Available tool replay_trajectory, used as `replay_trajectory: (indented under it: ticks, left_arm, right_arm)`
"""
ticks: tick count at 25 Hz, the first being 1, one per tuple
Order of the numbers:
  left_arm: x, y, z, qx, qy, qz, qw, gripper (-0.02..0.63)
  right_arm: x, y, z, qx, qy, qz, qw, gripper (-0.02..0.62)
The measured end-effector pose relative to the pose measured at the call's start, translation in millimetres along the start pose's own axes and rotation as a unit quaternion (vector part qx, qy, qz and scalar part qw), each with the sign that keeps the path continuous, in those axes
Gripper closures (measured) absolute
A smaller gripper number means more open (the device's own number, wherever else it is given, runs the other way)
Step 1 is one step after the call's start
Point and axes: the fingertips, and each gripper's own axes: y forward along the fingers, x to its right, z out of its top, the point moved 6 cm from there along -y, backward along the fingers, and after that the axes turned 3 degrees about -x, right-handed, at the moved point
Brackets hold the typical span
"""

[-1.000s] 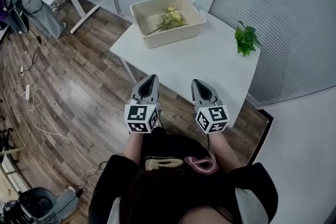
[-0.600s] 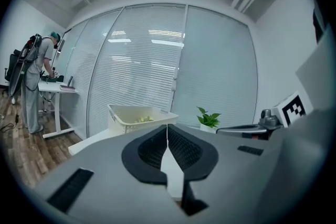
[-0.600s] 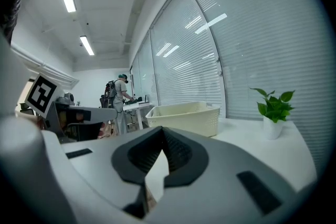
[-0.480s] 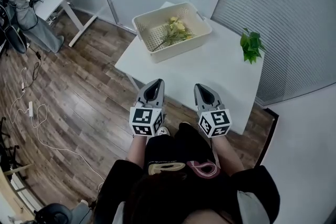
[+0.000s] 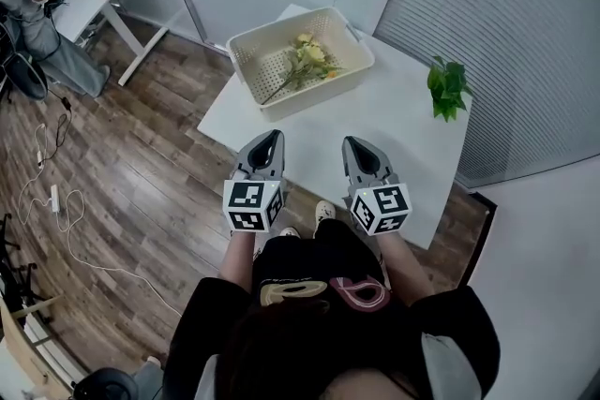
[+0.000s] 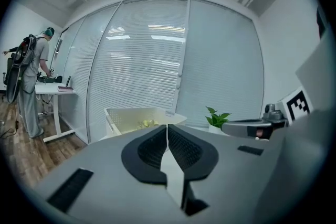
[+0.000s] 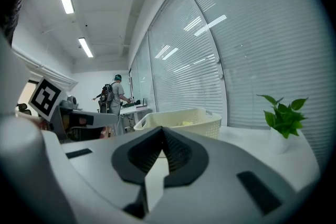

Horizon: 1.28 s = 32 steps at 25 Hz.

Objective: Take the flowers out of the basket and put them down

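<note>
Cream plastic basket [image 5: 319, 93], set at the far left of our white worktop [image 5: 375, 126], with the yellow flowers [image 5: 307, 59] lying inside it; a small green potted plant [image 5: 446, 87] stands well apart by the right edge. We hold the left gripper [image 5: 271, 138] and right gripper [image 5: 352, 145] side by side over the near edge. Each has its fingers pressed together on nothing.

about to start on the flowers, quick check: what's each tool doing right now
Left tool: closed, holding nothing.
Right tool: closed, holding nothing.
</note>
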Motion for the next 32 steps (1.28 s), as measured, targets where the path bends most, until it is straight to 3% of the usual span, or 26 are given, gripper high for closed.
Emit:
replay_trajectory:
  ticks: [7,9,13,19,25,32]
  left_arm:
    - [-5,41,23,-0.007,0.014,-0.009,0.9998,0.576]
    - [-6,53,30,-0.015,0.016,-0.015,0.9996,0.502]
    - [-6,72,41,-0.023,0.038,-0.017,0.9989,0.473]
    - [-19,107,54,-0.060,0.013,-0.032,0.9976,0.434]
    - [-38,147,70,-0.093,0.064,-0.040,0.9928,0.383]
    - [-51,193,65,-0.165,0.103,-0.053,0.9794,0.333]
  right_arm:
    - [19,11,-2,-0.013,0.011,0.008,1.000,0.586]
    - [24,15,-1,-0.013,0.013,0.010,1.000,0.586]
    - [37,19,-1,-0.016,0.021,0.010,1.000,0.584]
    - [58,26,-1,-0.017,0.035,0.008,0.999,0.584]
    - [77,32,-2,-0.016,0.057,0.004,0.998,0.584]
    - [94,37,-7,-0.027,0.072,-0.009,0.997,0.584]
